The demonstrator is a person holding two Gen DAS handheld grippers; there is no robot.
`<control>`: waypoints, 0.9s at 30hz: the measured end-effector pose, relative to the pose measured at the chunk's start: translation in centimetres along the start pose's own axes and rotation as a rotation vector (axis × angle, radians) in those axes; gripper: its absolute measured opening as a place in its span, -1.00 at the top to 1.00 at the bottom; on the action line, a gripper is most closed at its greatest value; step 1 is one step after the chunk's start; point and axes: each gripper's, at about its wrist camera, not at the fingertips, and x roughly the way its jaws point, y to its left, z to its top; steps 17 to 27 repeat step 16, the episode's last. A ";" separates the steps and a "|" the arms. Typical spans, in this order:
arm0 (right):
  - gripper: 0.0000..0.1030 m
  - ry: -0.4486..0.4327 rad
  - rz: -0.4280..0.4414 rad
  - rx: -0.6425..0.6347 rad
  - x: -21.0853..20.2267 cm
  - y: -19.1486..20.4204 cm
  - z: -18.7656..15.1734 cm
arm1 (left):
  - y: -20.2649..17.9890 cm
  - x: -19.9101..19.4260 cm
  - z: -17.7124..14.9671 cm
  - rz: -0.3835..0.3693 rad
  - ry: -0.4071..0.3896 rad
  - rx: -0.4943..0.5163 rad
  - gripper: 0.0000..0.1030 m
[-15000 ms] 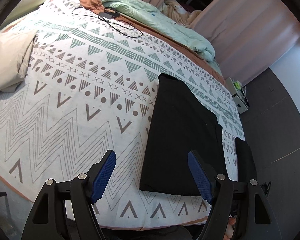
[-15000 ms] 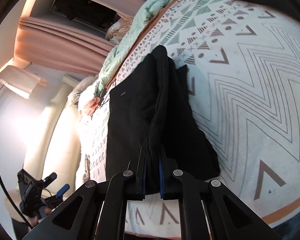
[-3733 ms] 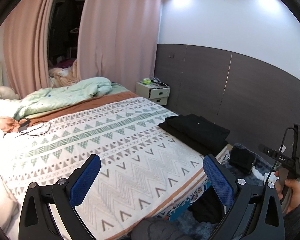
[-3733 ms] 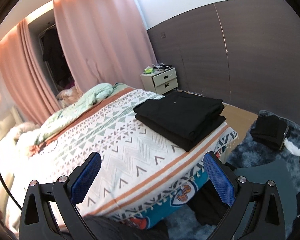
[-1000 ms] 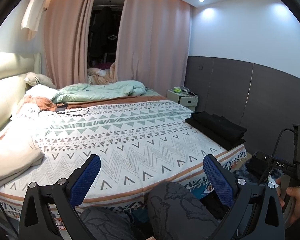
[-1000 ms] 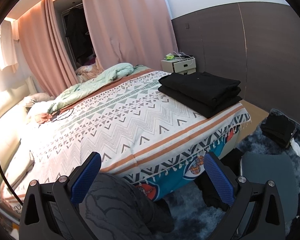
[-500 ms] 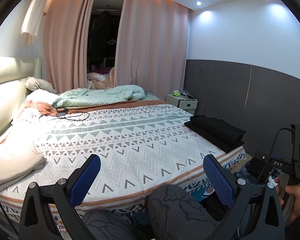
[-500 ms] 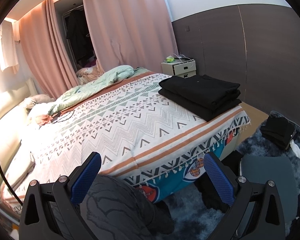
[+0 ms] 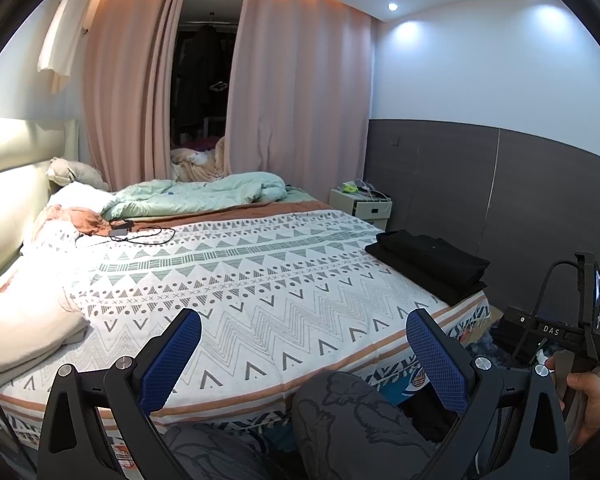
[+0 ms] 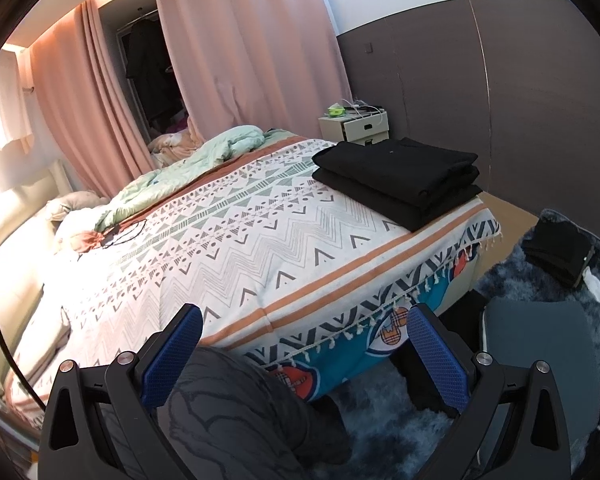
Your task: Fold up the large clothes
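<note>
Two folded black garments lie stacked at the right corner of the bed's foot, on the patterned bedspread. My left gripper is open and holds nothing, well back from the bed and above a person's knee. My right gripper is also open and holds nothing, off the foot of the bed. The left wrist view shows a hand holding the right gripper's body at the far right.
A pale green duvet and a cable lie at the far side of the bed, pillows at the left. A nightstand stands by the dark wall. Black clothes lie on the blue rug.
Over the last second both views barely shift; the grippers stay open away from the bed. Fifteen seconds ago the right gripper was shut on the black garment, which now lies folded on the stack.
</note>
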 end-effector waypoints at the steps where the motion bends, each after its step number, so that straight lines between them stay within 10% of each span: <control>1: -0.99 0.001 0.000 0.003 0.0 -0.1 0.0 | -0.1 -0.1 -0.1 -0.002 -0.001 0.002 -0.99; 27: -0.99 0.015 -0.002 0.001 -0.7 -0.8 -1.5 | -0.8 -1.1 -1.0 0.000 -0.001 0.004 -0.99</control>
